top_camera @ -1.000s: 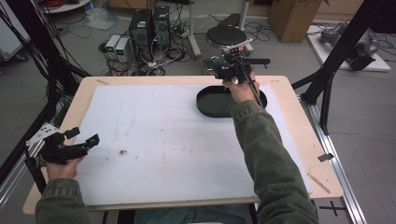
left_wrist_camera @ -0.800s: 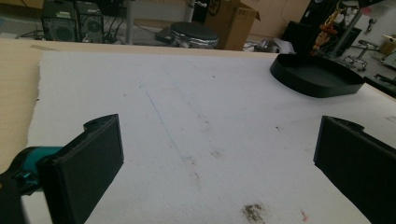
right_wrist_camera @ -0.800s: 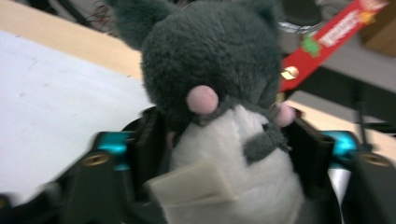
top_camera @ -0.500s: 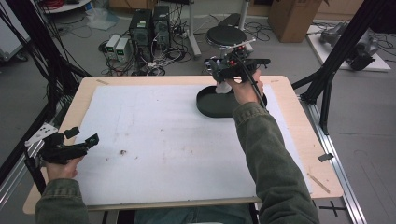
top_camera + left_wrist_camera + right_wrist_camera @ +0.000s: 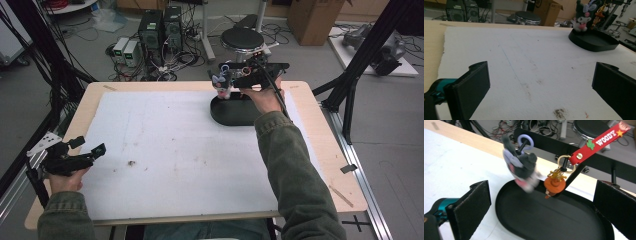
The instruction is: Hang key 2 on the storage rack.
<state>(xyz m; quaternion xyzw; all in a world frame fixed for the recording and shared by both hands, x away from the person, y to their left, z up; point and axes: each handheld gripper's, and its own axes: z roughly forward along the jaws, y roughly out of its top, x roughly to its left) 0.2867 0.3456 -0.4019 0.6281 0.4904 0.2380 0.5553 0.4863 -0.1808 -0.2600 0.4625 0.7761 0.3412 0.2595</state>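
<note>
The right gripper [image 5: 227, 82], in the upper middle of the high view, has its jaws wide apart and grasps nothing. Just before it, a grey plush keychain [image 5: 520, 165] and an orange charm [image 5: 554, 183] hang from a black rack [image 5: 574, 143] over the black oval tray [image 5: 554, 220]. The left gripper [image 5: 87, 150], at lower left over the white mat [image 5: 170, 150], is also released.

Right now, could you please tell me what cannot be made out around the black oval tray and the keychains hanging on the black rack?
- Grey plush keychain: motion-blurred in the right gripper view, so its features are unclear.
- Orange charm: its face is too small to read.
- Red WOODY strap: its far end is cut by the frame's corner.
- Black oval tray: its right part is hidden by the person's right hand in the high view.
</note>
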